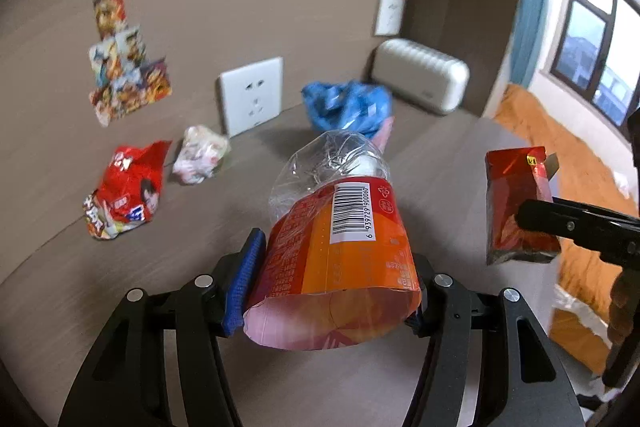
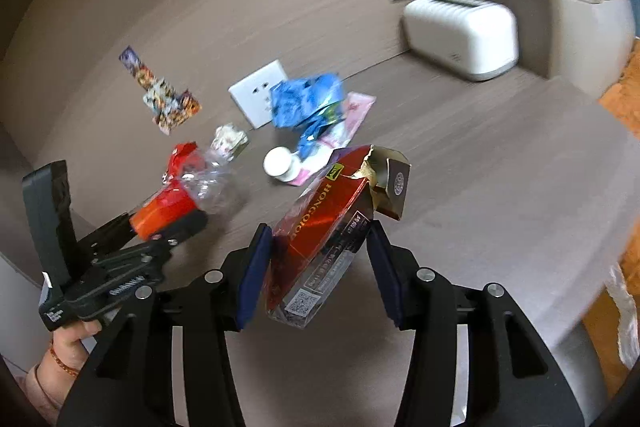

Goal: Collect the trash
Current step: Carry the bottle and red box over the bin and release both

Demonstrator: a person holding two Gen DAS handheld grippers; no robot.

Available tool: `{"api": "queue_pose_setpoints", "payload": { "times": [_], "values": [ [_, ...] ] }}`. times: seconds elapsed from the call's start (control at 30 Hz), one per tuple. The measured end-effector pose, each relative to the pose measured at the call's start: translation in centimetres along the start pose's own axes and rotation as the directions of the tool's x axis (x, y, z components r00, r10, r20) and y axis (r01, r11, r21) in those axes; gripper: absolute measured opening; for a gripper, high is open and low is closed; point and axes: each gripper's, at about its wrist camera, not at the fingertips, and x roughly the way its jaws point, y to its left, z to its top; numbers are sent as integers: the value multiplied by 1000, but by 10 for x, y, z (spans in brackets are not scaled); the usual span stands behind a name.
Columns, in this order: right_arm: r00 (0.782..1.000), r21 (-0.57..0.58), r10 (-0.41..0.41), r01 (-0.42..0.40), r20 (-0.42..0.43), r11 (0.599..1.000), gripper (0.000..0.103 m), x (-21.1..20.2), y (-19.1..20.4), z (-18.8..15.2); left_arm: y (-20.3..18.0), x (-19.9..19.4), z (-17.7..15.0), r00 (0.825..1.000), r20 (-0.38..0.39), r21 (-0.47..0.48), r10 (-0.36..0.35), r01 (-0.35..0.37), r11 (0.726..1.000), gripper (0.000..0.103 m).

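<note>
My left gripper (image 1: pixel 332 291) is shut on a crushed clear plastic bottle (image 1: pixel 340 227) with an orange-red label, held above the brown table (image 1: pixel 200 267). One blue pad shows on the left; the bottle hides the other. My right gripper (image 2: pixel 320 259) is shut on a torn red cigarette box (image 2: pixel 320 219), which sits tilted between its blue pads. In the left wrist view that box (image 1: pixel 516 203) hangs at the right. In the right wrist view the bottle (image 2: pixel 200 187) is at the left. Loose on the table lie a red snack wrapper (image 1: pixel 124 191), a crumpled white wrapper (image 1: pixel 200 155) and a blue bag (image 1: pixel 348 103).
A white cap (image 2: pixel 282 163) and a pink wrapper (image 2: pixel 352 115) lie by the blue bag. A cream ribbed toaster-like box (image 2: pixel 460 35) stands in the back corner. A wall socket (image 1: pixel 252 95) and stickers (image 1: pixel 120 67) are on the wall. Beyond the table's right edge is orange bedding (image 1: pixel 560 147).
</note>
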Motion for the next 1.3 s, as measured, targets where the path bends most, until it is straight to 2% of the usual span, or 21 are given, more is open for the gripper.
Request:
{"api": "queue_pose_setpoints", "payload": {
  "times": [0.17,0.23,0.33,0.43,0.53,0.63,0.7,0.8,0.87,0.93,1.1,1.27,1.3],
  "values": [
    [995,23,-88,87,51,996,50,-50,-22,-12,-38,-14,0,995,8,71,-102,102,992,59],
    [989,42,-132,130,62,991,50,-70,-34,-18,-60,-14,-2,988,-3,109,-156,155,982,59],
    [975,69,-214,210,66,975,50,-99,-53,-32,-98,-10,-9,968,-40,173,-249,252,952,59],
    [957,97,-285,279,53,955,50,-121,-69,-49,-140,-2,-20,935,-99,230,-342,356,906,59],
    [936,156,-351,345,15,926,50,-143,-90,-74,-191,9,-40,889,-182,300,-421,458,837,59],
    [911,208,-410,411,-49,888,50,-157,-113,-104,-231,19,-63,854,-252,356,-455,519,777,59],
    [904,254,-419,426,-86,868,50,-160,-129,-119,-263,30,-83,821,-314,386,-477,570,726,59],
    [900,348,-413,434,-136,831,50,-164,-159,-150,-301,50,-115,791,-393,423,-469,609,671,59],
    [899,412,-406,437,-164,800,50,-163,-185,-171,-323,68,-138,776,-443,440,-449,624,646,59],
    [899,465,-391,438,-198,770,48,-155,-212,-192,-341,91,-163,760,-495,441,-422,638,632,59],
    [907,538,-350,422,-235,730,46,-118,-262,-234,-365,156,-214,725,-592,426,-351,652,627,59],
    [911,591,-282,410,-300,695,45,-48,-331,-291,-384,241,-281,688,-677,411,-261,647,642,59],
    [901,575,-281,428,-331,697,46,-29,-343,-303,-387,263,-297,676,-697,408,-238,647,644,60]
  ]
}}
